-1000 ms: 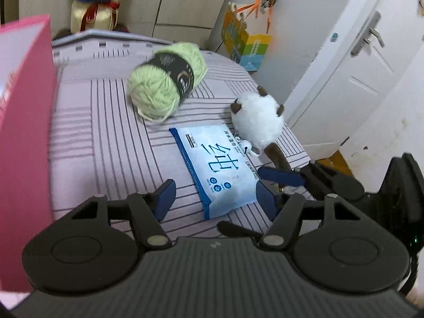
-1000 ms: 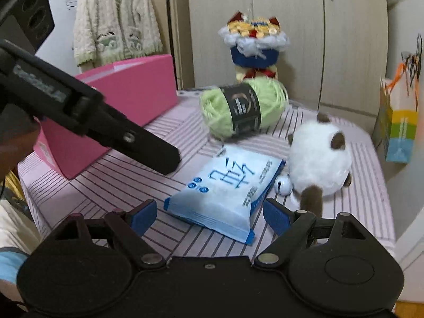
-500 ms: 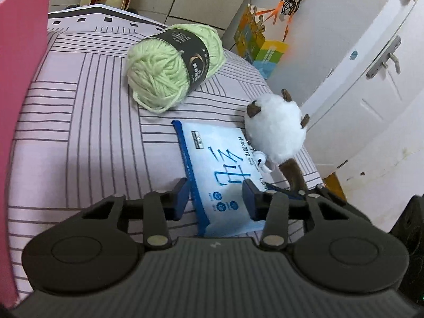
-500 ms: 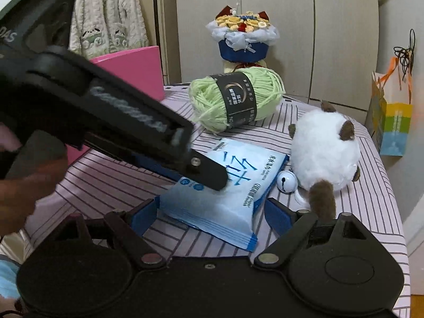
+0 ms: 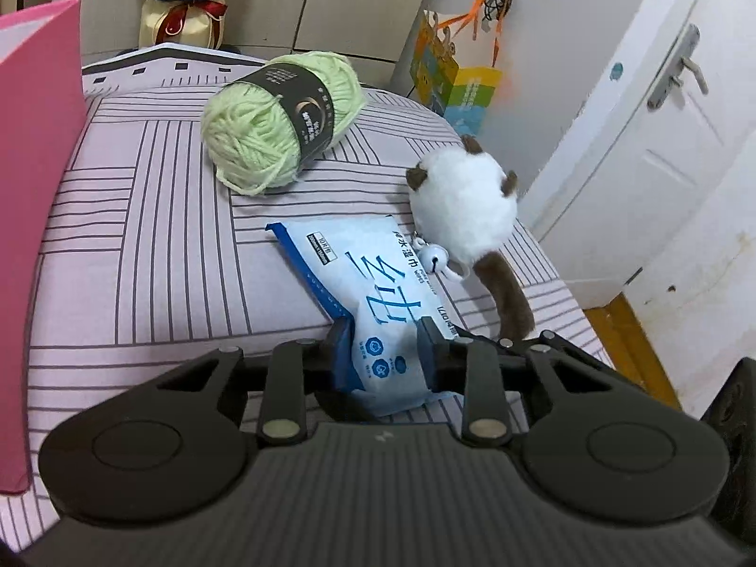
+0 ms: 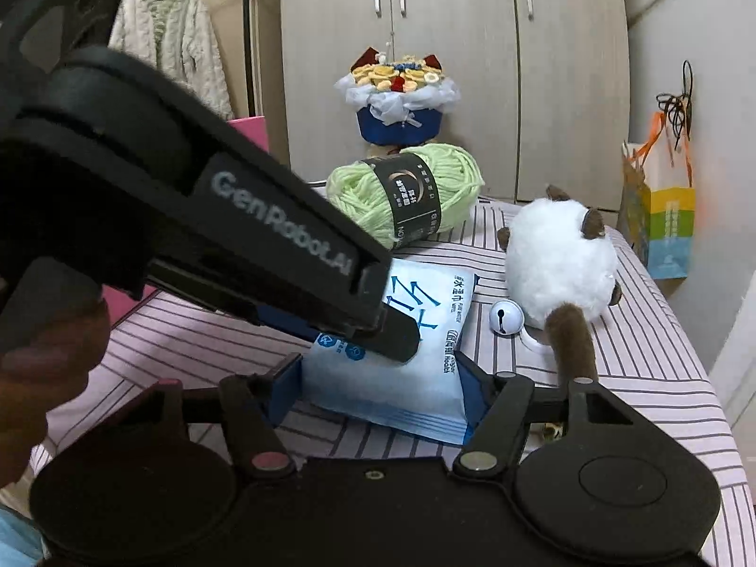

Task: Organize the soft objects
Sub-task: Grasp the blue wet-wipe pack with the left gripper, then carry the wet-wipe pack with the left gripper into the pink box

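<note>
A blue-and-white wet wipes pack (image 5: 359, 264) lies on the striped pink cloth (image 5: 141, 260). My left gripper (image 5: 385, 335) is shut on its near end, and the pack bulges between the blue pads. In the right wrist view that left gripper's fingertips (image 6: 397, 340) rest over the wipes pack (image 6: 439, 302). My right gripper (image 6: 380, 392) is closing, with the pack's near edge between its blue pads and not visibly squeezed. Behind lie a green yarn ball (image 5: 279, 132) and a white plush toy (image 5: 463, 208) with a brown tail and a small bell (image 5: 432, 260).
A pink box (image 5: 33, 189) stands at the left edge of the cloth. A bouquet (image 6: 397, 99) sits behind the yarn before wardrobe doors. A colourful paper bag (image 6: 661, 222) hangs at the right, and the cloth's edge drops off near the white door (image 5: 661, 141).
My left gripper has moved forward over the wipes pack and its jaws have closed onto the near end. The right gripper has come closer and its fingers have narrowed around the pack.
</note>
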A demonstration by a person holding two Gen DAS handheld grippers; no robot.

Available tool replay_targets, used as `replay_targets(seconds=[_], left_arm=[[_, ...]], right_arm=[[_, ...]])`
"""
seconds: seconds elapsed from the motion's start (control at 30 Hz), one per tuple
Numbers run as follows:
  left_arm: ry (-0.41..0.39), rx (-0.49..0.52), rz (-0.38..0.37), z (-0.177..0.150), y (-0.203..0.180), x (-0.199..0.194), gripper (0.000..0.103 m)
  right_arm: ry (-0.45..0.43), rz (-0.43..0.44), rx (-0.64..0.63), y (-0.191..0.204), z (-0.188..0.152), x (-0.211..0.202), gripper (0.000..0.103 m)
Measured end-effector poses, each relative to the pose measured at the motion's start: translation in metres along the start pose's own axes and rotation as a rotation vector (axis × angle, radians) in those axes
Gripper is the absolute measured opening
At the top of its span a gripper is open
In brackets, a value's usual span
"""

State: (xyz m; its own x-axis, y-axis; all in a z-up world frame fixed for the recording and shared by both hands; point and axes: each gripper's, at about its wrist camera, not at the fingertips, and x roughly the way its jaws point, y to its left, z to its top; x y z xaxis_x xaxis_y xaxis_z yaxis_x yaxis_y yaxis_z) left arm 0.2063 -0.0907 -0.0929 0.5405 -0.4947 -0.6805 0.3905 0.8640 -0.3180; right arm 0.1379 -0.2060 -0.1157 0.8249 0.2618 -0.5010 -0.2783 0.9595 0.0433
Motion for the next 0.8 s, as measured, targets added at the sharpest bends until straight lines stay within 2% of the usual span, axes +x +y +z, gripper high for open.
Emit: replay_targets(seconds=[0.23, 0.43, 0.7, 0.8], left_arm=[[0.010, 0.032, 0.016, -0.011, -0.009, -0.020, 0.031], [0.044, 0.057, 0.075, -0.019, -0.022, -0.041, 0.031], [0.015, 0.082, 0.050, -0.028, -0.031, -0.086, 0.033], [-0.009, 0.095, 0.029, -0.033, -0.032, -0.105, 0.033]], right_arm=[[0.008, 0.030, 0.011, 0.009, 0.002, -0.016, 0.070], [0.050, 0.067, 0.076, 0.018, 0.008, -0.030, 0.070], [0.051, 0.124, 0.122, 0.024, 0.020, -0.066, 0.070], [0.039, 0.139, 0.100, 0.032, 0.025, -0.081, 0.070]])
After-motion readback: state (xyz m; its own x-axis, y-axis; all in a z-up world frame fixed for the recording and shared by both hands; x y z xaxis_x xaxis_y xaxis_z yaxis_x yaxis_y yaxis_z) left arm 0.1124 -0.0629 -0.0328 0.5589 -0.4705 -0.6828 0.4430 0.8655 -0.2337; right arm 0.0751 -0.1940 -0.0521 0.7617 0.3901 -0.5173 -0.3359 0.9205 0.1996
